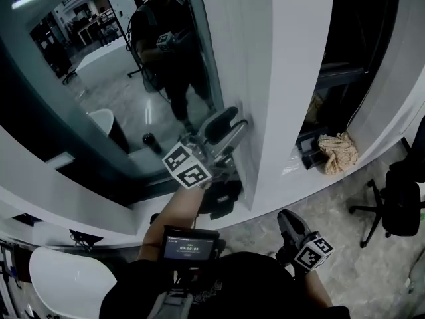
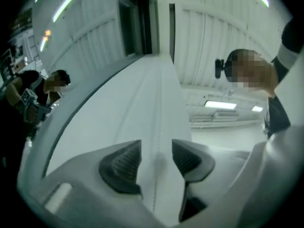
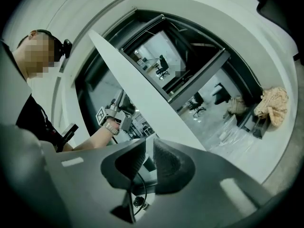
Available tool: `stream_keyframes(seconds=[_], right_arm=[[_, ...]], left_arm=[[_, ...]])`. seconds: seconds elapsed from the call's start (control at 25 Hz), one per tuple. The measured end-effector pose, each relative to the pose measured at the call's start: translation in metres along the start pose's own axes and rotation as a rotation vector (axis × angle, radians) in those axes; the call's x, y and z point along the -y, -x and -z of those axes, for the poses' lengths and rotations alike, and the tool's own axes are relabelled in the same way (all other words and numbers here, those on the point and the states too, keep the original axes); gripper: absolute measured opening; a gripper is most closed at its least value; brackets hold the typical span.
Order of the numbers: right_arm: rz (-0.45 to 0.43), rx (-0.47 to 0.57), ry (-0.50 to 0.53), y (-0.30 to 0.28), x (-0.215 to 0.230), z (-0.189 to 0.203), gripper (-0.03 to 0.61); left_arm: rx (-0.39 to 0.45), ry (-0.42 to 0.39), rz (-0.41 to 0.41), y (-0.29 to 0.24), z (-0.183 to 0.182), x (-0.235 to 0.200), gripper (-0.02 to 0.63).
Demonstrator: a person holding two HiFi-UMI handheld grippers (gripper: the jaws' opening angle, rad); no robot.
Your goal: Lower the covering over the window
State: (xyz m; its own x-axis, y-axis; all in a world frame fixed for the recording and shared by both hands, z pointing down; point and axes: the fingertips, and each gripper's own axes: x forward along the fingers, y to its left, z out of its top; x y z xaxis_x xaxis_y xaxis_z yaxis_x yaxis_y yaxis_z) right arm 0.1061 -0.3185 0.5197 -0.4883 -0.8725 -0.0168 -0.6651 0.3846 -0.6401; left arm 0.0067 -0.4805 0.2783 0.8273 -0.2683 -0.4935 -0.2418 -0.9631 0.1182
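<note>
My left gripper [image 1: 229, 130] is raised against the white pillar [image 1: 272, 78] that borders the window glass [image 1: 99, 78]. In the left gripper view its jaws [image 2: 156, 158] stand open, and a thin beaded cord [image 2: 159, 122] runs up the white surface between them without the pads [image 2: 124, 161] pressing on it. The covering itself I cannot make out. My right gripper [image 1: 292, 234] hangs low at the right, away from the pillar. Its jaws [image 3: 148, 159] leave a narrow gap with nothing gripped. In the right gripper view, the left gripper [image 3: 111, 113] shows at the pillar.
A crumpled beige cloth [image 1: 337, 153] lies on the sill of the dark opening at the right. On the floor beyond it stands a black office chair [image 1: 395, 205]. A white rounded seat [image 1: 66, 284] is at the lower left. A small screen [image 1: 190, 244] sits on my chest.
</note>
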Motion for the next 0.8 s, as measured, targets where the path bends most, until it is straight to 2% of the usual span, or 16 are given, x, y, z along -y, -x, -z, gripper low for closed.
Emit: stream_keyframes(seconds=[0.08, 0.16, 0.24, 0.28, 0.36, 0.48, 0.52, 0.6, 0.68, 0.72, 0.8], right_arm=[[0.034, 0.020, -0.012, 0.004, 0.006, 0.000, 0.055], [0.054, 0.025, -0.023, 0.006, 0.011, 0.003, 0.054], [0.062, 0.021, -0.027, 0.005, 0.013, 0.004, 0.054], [0.063, 0.017, -0.025, 0.004, 0.014, 0.003, 0.054], [0.063, 0.009, -0.020, 0.003, 0.013, 0.002, 0.054], [0.068, 0.009, -0.024, 0.005, 0.017, 0.000, 0.054], [0.067, 0.013, -0.027, 0.006, 0.020, -0.002, 0.054], [0.070, 0.015, -0.034, 0.008, 0.025, -0.005, 0.052], [0.077, 0.013, -0.041, 0.009, 0.028, -0.007, 0.052], [0.079, 0.012, -0.043, 0.009, 0.029, -0.008, 0.052], [0.080, 0.012, -0.045, 0.011, 0.030, -0.011, 0.051]], left_arm=[[0.047, 0.023, 0.062, -0.004, -0.008, 0.008, 0.213], [0.049, 0.006, 0.065, -0.008, -0.008, 0.006, 0.198], [0.035, -0.014, 0.035, -0.013, -0.005, -0.006, 0.086], [0.033, -0.012, 0.020, -0.016, -0.004, -0.013, 0.088], [0.030, 0.000, 0.010, -0.022, -0.004, -0.021, 0.181], [0.033, 0.006, 0.023, -0.023, -0.004, -0.022, 0.173], [0.043, 0.013, 0.024, -0.022, -0.004, -0.024, 0.189], [0.079, 0.091, 0.060, -0.019, -0.006, -0.029, 0.122], [0.125, 0.205, 0.126, -0.017, -0.010, -0.030, 0.008], [0.132, 0.225, 0.134, -0.016, -0.011, -0.029, 0.008], [0.079, 0.160, 0.096, -0.015, -0.005, -0.026, 0.010]])
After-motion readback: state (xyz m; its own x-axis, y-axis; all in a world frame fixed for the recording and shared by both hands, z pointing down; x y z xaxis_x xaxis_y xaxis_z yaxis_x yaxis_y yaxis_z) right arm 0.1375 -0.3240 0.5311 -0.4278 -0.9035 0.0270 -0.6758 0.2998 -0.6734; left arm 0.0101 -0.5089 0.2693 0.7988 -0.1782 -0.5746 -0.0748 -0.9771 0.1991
